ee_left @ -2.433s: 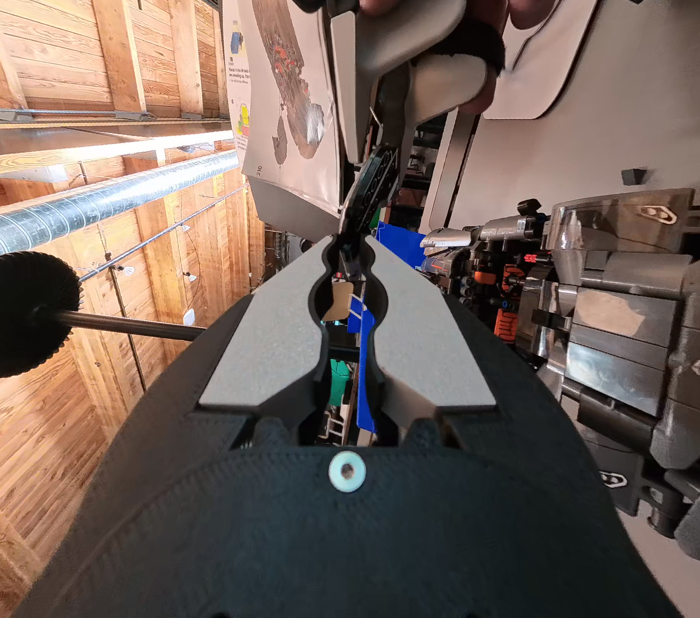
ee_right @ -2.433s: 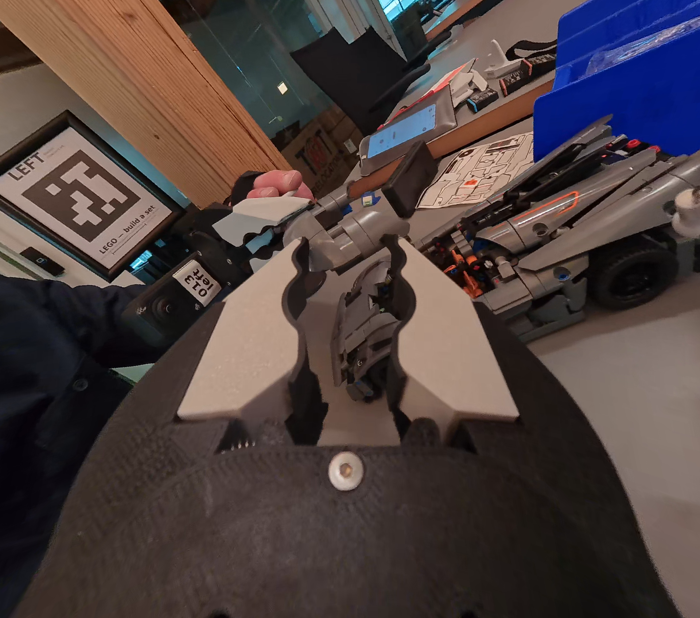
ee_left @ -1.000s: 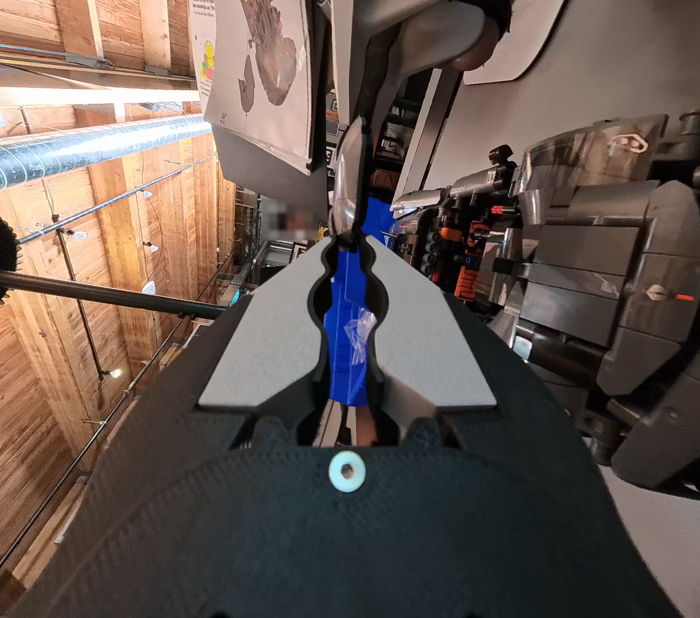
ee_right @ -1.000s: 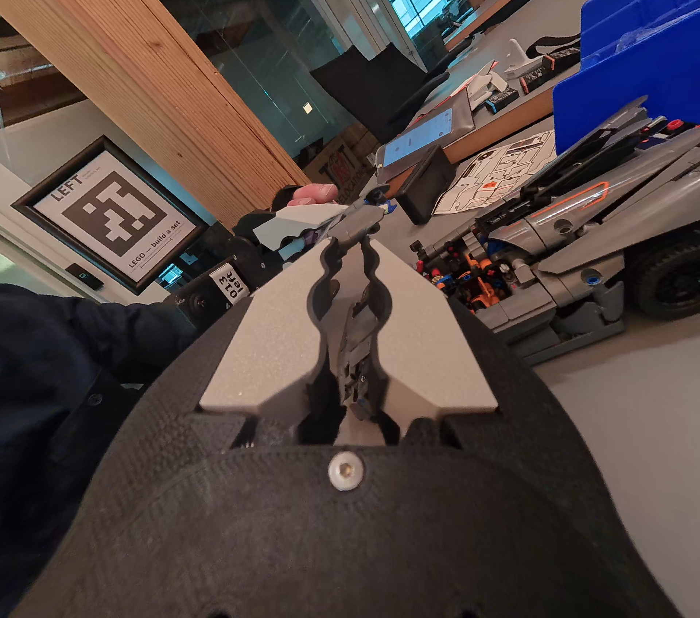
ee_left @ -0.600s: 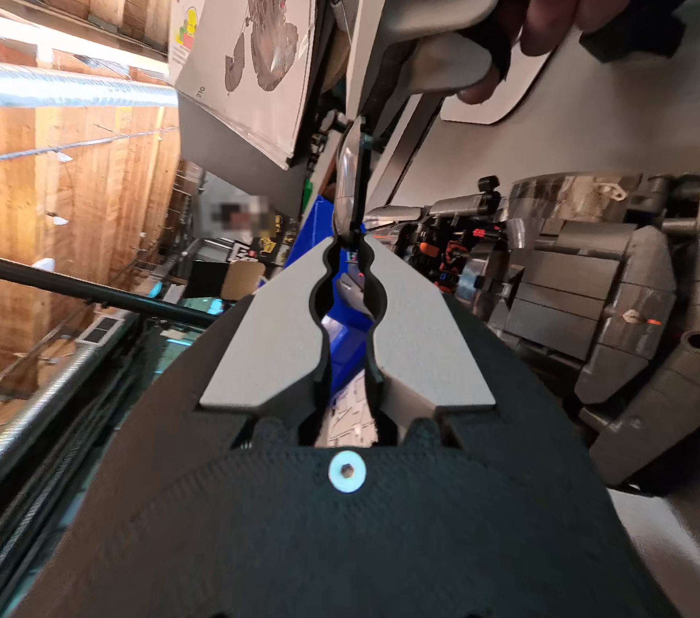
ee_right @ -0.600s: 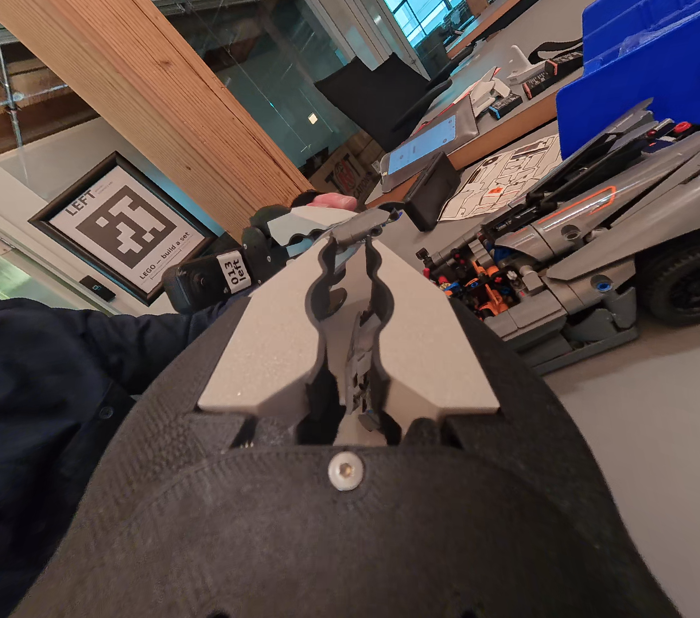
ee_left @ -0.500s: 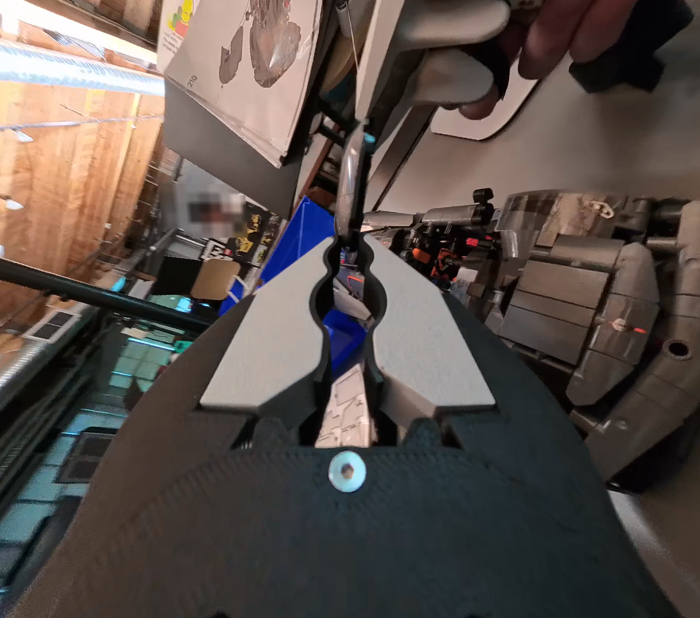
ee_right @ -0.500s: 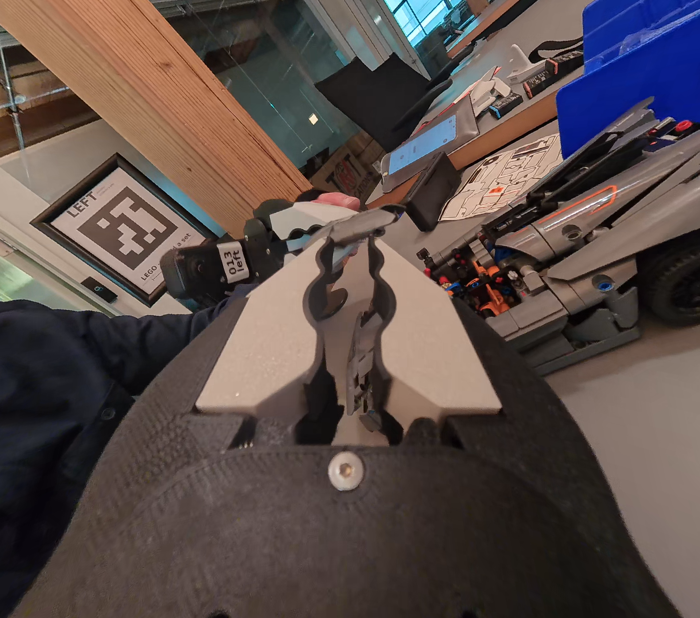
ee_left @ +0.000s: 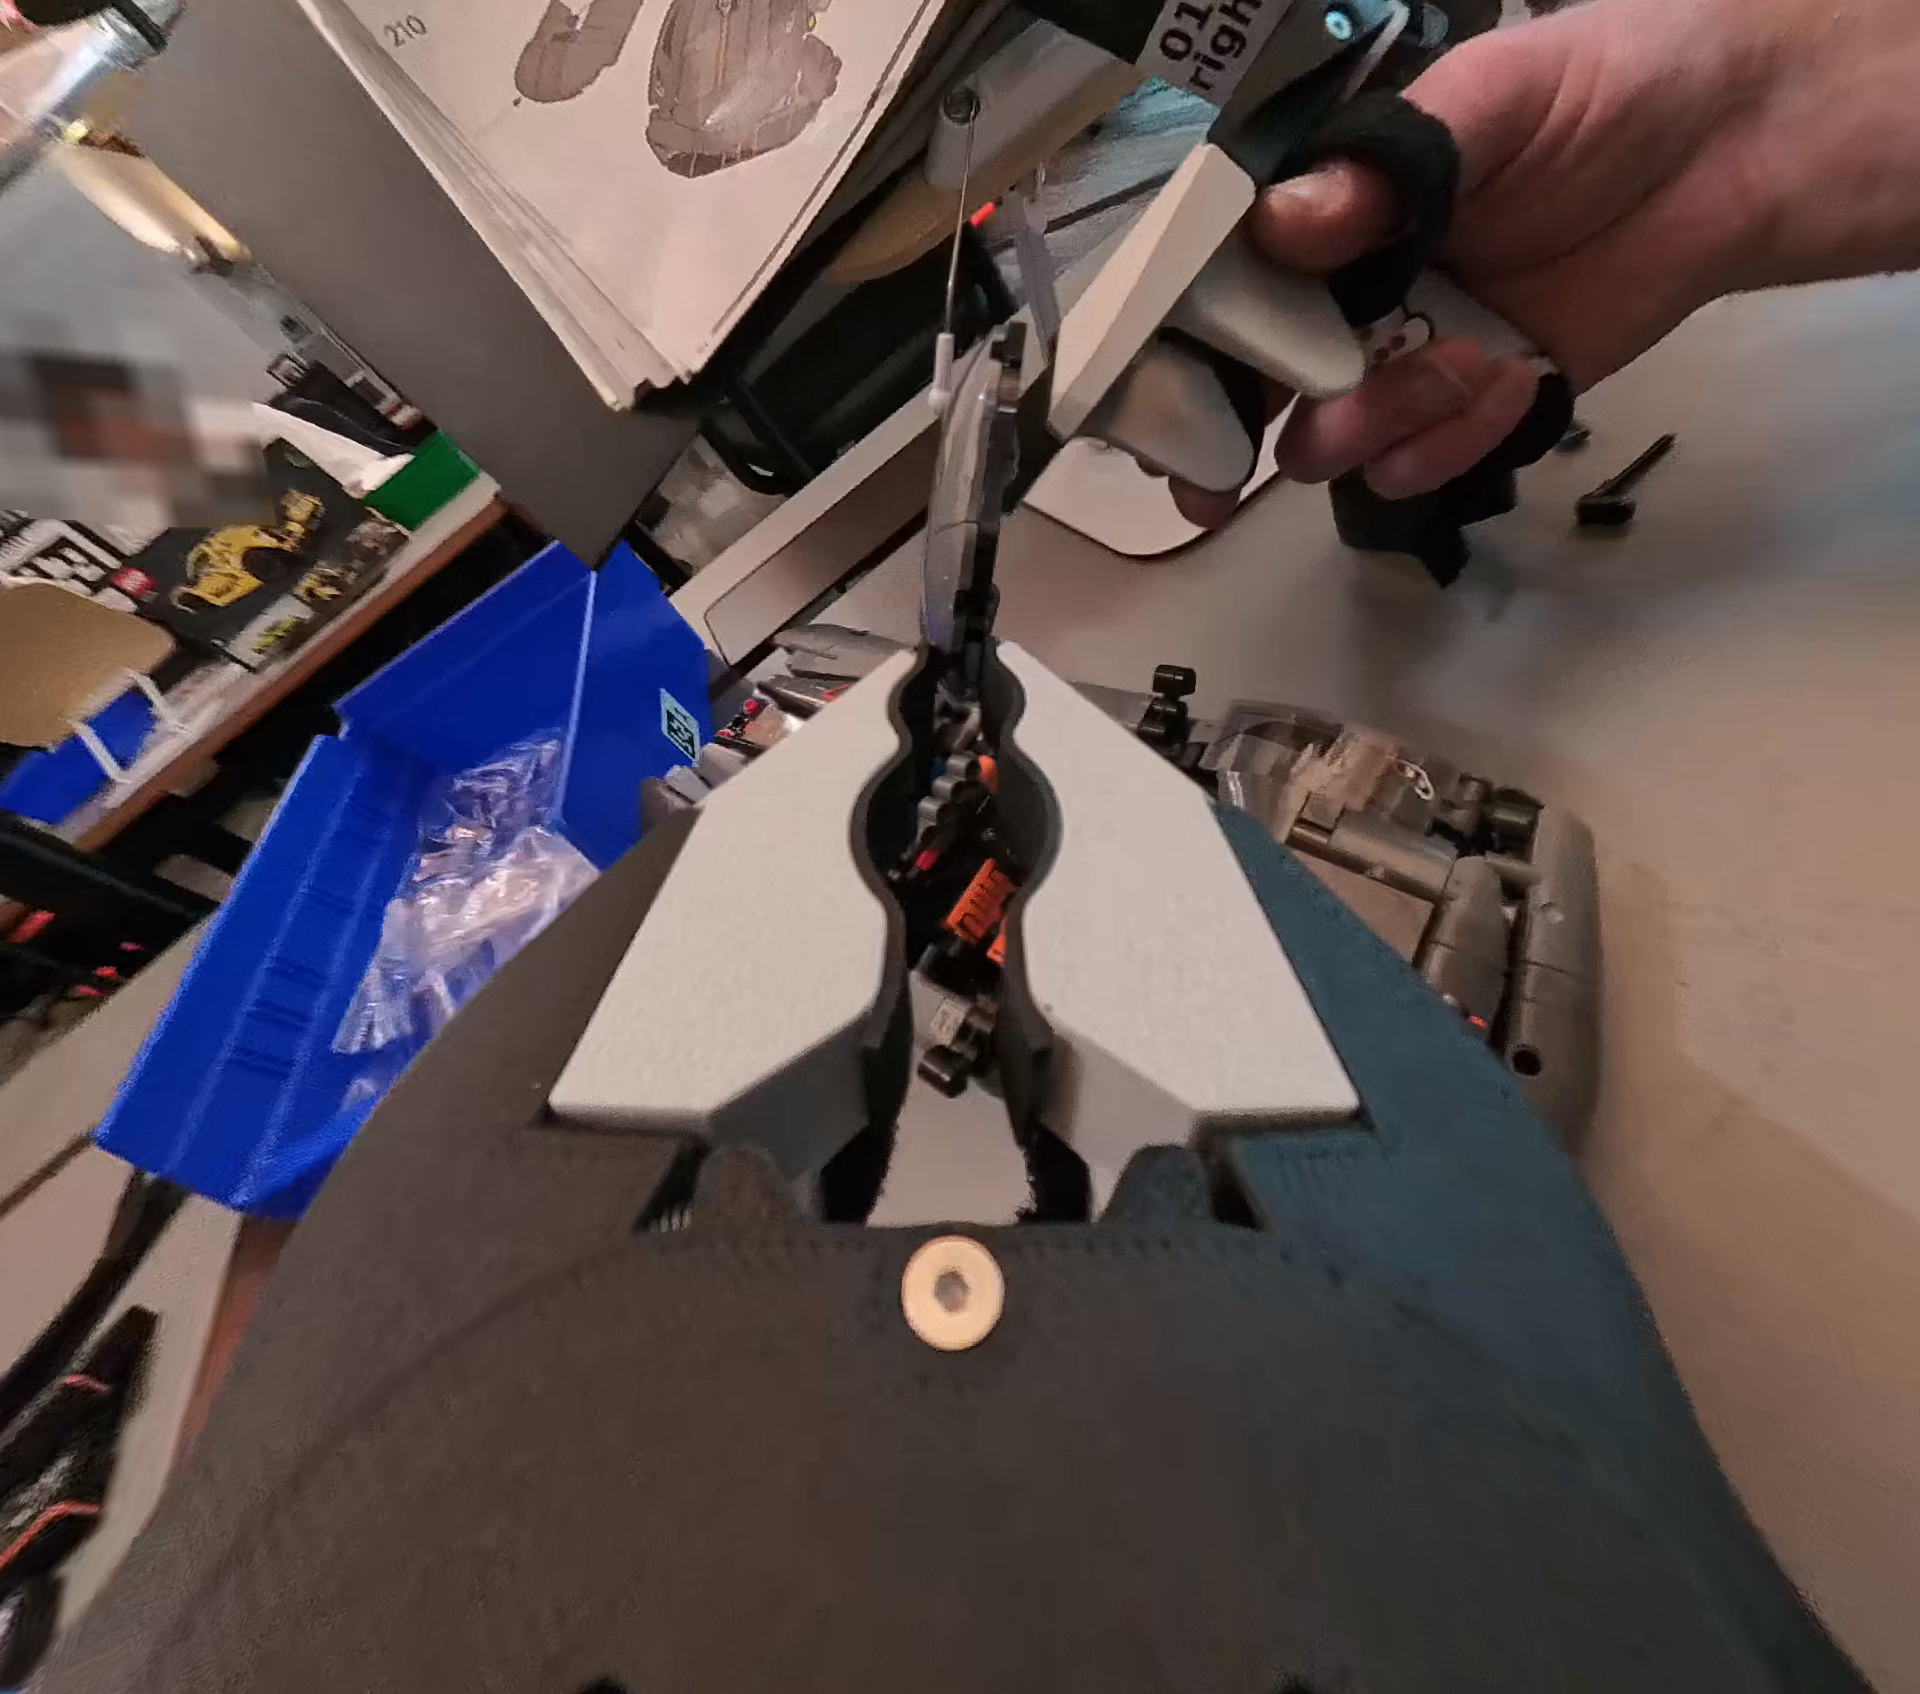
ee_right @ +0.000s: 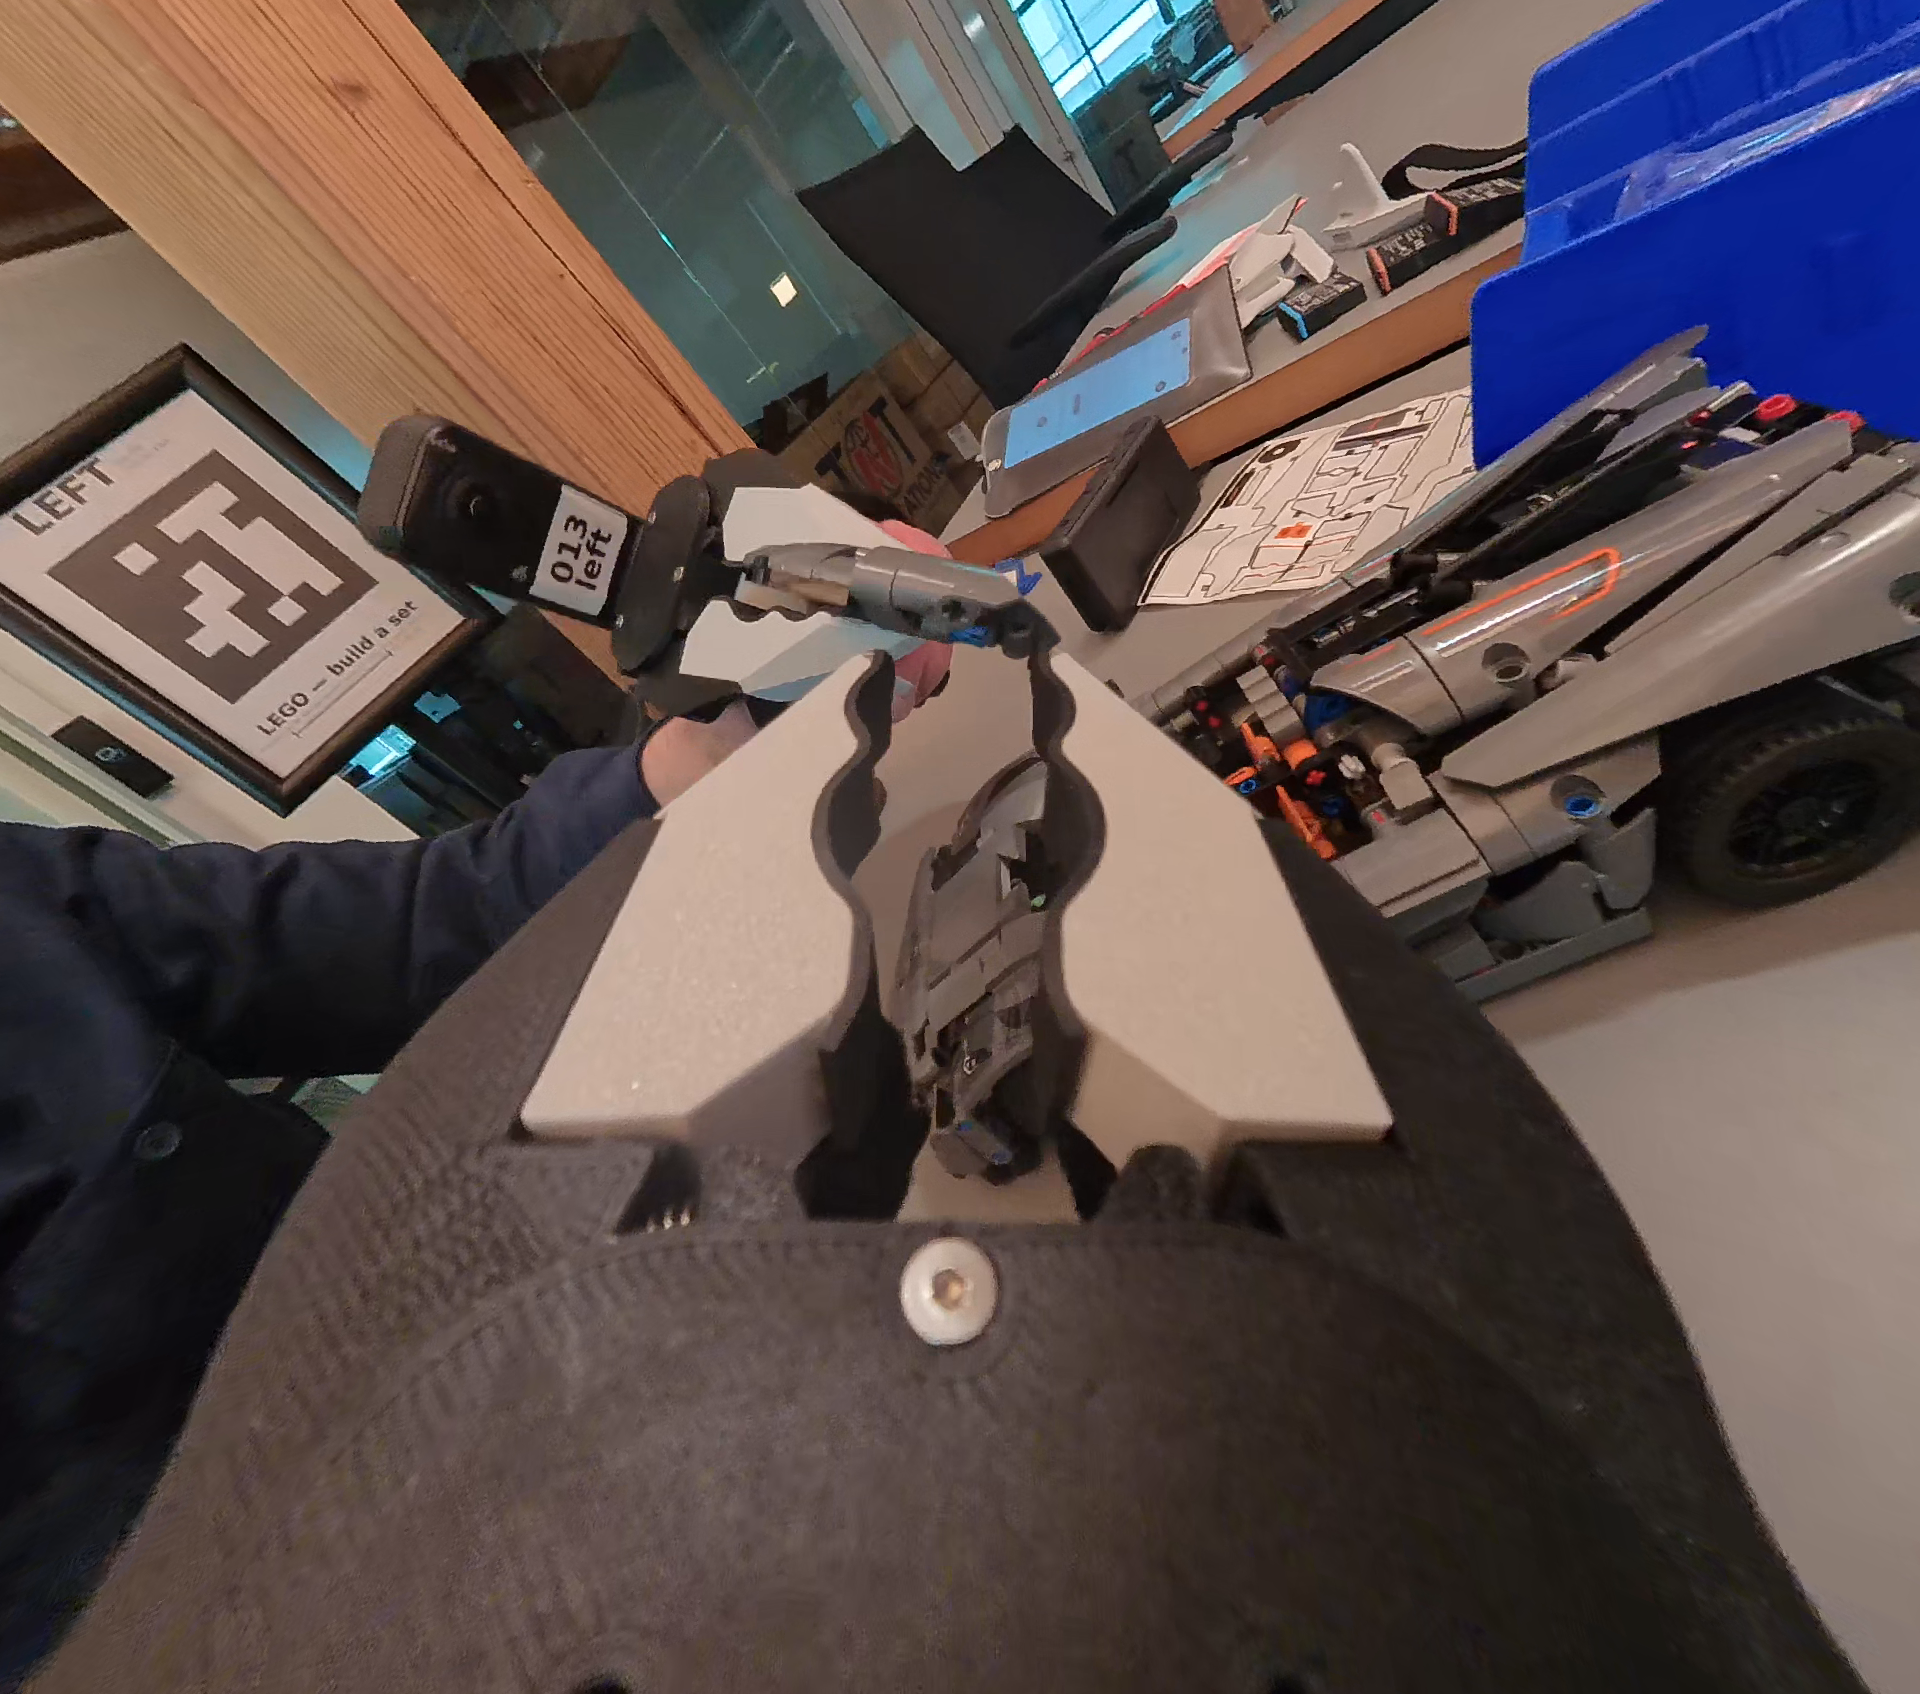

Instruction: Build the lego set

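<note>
Left wrist view: left hand-held gripper (ee_left: 958,670) pinches a thin grey panel (ee_left: 961,501) at frame centre; far end reaches the right hand-held gripper (ee_left: 1023,356). Light, stiff, likely pops apart if twisted; hold by the edges. Car (ee_left: 1382,823) partly hidden.

Right wrist view: right hand-held gripper (ee_right: 961,668), jaws narrow, meets panel tip (ee_right: 997,621); actual grip unclear. Car (ee_right: 1538,709) on counter (ee_right: 1714,1125), right, cropped.
</note>
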`<move>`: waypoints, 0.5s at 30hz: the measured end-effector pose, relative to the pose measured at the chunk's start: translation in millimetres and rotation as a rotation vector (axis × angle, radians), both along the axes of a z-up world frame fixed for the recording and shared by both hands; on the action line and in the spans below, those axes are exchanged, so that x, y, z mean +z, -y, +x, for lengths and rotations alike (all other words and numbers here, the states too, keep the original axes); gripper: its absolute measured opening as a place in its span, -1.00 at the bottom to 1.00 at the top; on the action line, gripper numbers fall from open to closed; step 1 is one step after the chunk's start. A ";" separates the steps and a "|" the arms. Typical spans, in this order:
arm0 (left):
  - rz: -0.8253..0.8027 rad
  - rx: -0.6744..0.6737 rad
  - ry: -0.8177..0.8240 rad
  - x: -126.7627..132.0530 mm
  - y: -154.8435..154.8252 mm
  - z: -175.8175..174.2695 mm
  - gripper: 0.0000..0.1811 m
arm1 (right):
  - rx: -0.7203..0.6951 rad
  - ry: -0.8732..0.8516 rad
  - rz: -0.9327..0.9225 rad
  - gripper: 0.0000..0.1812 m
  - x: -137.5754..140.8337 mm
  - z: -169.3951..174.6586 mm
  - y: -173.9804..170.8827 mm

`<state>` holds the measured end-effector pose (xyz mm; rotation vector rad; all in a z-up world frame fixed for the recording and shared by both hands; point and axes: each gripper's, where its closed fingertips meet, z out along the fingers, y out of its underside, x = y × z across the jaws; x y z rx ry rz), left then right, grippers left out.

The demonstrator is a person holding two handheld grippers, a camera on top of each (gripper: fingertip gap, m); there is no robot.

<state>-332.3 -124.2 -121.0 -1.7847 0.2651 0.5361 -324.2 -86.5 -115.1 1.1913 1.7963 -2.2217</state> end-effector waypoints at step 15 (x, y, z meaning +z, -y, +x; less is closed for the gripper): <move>0.047 -0.112 0.394 -1.0 1.1 3.3 -0.94 | -0.044 -0.053 0.065 -0.71 0.9 -2.3 -2.3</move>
